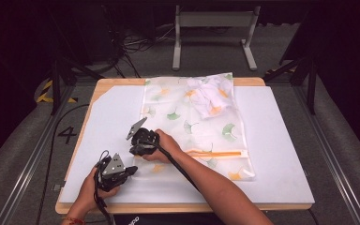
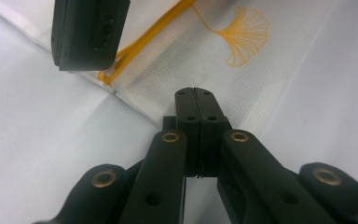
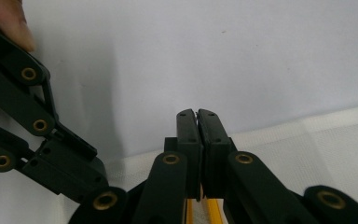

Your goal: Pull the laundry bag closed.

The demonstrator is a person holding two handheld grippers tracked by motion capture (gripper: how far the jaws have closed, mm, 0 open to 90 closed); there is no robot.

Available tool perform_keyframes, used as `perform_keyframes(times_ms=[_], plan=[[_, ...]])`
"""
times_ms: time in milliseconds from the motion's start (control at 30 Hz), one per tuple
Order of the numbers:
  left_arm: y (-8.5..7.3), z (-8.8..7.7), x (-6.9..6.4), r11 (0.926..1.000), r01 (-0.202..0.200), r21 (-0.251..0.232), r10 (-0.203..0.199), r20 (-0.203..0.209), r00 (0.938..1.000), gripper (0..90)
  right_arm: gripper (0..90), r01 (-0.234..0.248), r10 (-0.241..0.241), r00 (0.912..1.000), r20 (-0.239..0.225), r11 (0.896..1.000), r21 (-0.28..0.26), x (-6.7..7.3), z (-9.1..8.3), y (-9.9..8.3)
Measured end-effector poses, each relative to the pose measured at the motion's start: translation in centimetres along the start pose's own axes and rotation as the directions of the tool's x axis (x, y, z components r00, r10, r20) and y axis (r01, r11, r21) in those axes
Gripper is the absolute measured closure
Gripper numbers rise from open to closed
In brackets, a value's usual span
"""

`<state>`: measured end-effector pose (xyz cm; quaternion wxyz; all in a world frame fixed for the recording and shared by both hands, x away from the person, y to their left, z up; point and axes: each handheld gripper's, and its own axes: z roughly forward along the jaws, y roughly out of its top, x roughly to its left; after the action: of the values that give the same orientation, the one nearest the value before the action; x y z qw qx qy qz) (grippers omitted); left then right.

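Note:
A see-through mesh bag [image 1: 201,136] printed with ginkgo leaves lies flat on the white mat, with a white garment [image 1: 211,96] inside its far end. An orange zipper [image 1: 215,153] runs across its near end. My right gripper [image 1: 138,149] sits at the zipper's left end with its jaws closed together; in the right gripper view the orange zipper [image 3: 213,211] passes under the right gripper [image 3: 196,112], and what lies between the pads is hidden. My left gripper [image 1: 132,169] is shut, and the left gripper [image 2: 196,90] rests its tips on the mesh bag [image 2: 242,70] near its near-left corner.
The white mat [image 1: 281,140] covers a wooden table [image 1: 122,82]. Bare mat lies to the left and right of the bag. A grey metal stand [image 1: 213,28] is on the floor beyond the table. The right forearm [image 1: 215,187] crosses the near edge.

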<state>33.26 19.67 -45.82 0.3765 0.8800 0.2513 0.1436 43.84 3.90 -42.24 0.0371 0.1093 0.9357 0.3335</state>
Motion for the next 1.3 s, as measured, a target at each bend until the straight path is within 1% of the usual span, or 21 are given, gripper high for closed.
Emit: perform_keyframes(times_ms=[100, 200, 300, 433, 467, 500, 533, 600, 667, 700, 800, 833, 900, 1000, 1033, 1100, 1167, 1267, 1300], plan=[[0.0, 0.0, 0.0, 1.0, -0.002, -0.001, 0.002, -0.001, 1.0, 90.0, 88.8, 0.006, -0.006, 0.9999, 0.009, 1.0, 0.006, 0.1, -0.1, 0.0], [0.0, 0.0, 0.0, 1.0, -0.002, -0.002, 0.002, -0.001, 1.0, 90.0, 90.0, 0.007, -0.007, 1.0, -0.001, 1.0, -0.004, 0.1, -0.4, -0.1], [0.0, 0.0, 0.0, 1.0, -0.001, -0.002, 0.001, -0.002, 1.0, 90.0, 90.0, 0.008, -0.008, 1.0, 0.0, 1.0, -0.004, 0.1, -0.9, -0.6], [0.0, 0.0, 0.0, 1.0, 0.0, -0.002, 0.0, -0.001, 1.0, 89.9, 90.0, -0.002, 0.002, 1.0, 0.005, 1.0, 0.005, -0.3, -0.9, -1.3], [0.0, 0.0, 0.0, 1.0, 0.0, -0.003, 0.0, -0.002, 1.0, 89.9, 88.7, -0.013, 0.012, 0.9999, 0.004, 1.0, 0.001, -0.3, -1.0, -1.3], [0.0, 0.0, 0.0, 1.0, 0.0, -0.003, 0.0, -0.002, 1.0, 89.9, 83.7, -0.014, 0.014, 0.9999, 0.009, 1.0, -0.02, -0.3, -0.9, -1.2], [0.0, 0.0, 0.0, 1.0, 0.001, -0.003, -0.001, -0.001, 1.0, 89.9, 83.7, -0.014, 0.014, 0.9999, 0.009, 1.0, -0.02, -0.3, -0.9, -1.2], [0.0, 0.0, 0.0, 1.0, 0.001, -0.002, -0.001, -0.001, 1.0, 89.9, 76.7, -0.013, 0.013, 0.9999, 0.01, 0.999, -0.032, -0.2, -0.8, -0.7], [0.0, 0.0, 0.0, 1.0, 0.0, -0.002, 0.0, 0.0, 1.0, 89.9, 76.2, 0.003, -0.003, 1.0, 0.003, 1.0, -0.017, 0.2, -0.4, -0.2], [0.0, 0.0, 0.0, 1.0, -0.001, -0.002, 0.001, 0.0, 1.0, 89.9, 73.8, 0.013, -0.013, 0.9999, 0.008, 1.0, -0.002, 0.4, 0.0, 0.1], [0.0, 0.0, 0.0, 1.0, -0.003, -0.002, 0.003, -0.002, 1.0, 89.9, 69.5, 0.006, -0.007, 0.9997, 0.025, 0.999, 0.045, 0.3, 1.1, 0.5], [0.0, 0.0, 0.0, 1.0, -0.002, -0.002, 0.002, -0.001, 1.0, 89.9, 69.9, 0.003, -0.005, 0.9994, 0.034, 0.998, 0.06, 0.2, 1.5, 0.6], [0.0, 0.0, 0.0, 1.0, -0.002, -0.002, 0.002, -0.001, 1.0, 89.9, 72.4, -0.012, 0.011, 0.9995, 0.03, 0.998, 0.061, 0.0, 1.8, 0.7], [0.0, 0.0, 0.0, 1.0, -0.001, -0.002, 0.001, -0.001, 1.0, 89.9, 80.7, 0.014, -0.016, 0.9994, 0.031, 0.998, 0.069, 0.1, 1.9, 0.8], [0.0, 0.0, 0.0, 1.0, 0.0, -0.002, 0.0, 0.0, 1.0, 89.9, 83.9, 0.024, -0.026, 0.9994, 0.023, 0.997, 0.072, 0.2, 1.9, 0.9], [0.0, 0.0, 0.0, 1.0, 0.001, -0.002, -0.001, 0.001, 1.0, 89.9, 86.2, 0.034, -0.037, 0.9988, 0.034, 0.997, 0.076, 0.5, 1.9, 1.0], [0.0, 0.0, 0.0, 1.0, -0.002, -0.001, 0.002, -0.001, 1.0, 89.9, 87.7, 0.046, -0.049, 0.9981, 0.038, 0.996, 0.071, 0.6, 1.5, 1.0], [0.0, 0.0, 0.1, 1.0, 0.002, -0.002, -0.002, 0.003, 1.0, 89.9, 88.8, 0.017, -0.018, 0.9996, 0.021, 0.999, 0.033, 0.2, 0.8, 0.8], [0.0, 0.0, 0.1, 1.0, 0.002, -0.002, -0.002, 0.003, 1.0, 89.9, 89.2, 0.018, -0.019, 0.9997, 0.018, 0.999, 0.03, 0.2, 0.6, 0.7]])
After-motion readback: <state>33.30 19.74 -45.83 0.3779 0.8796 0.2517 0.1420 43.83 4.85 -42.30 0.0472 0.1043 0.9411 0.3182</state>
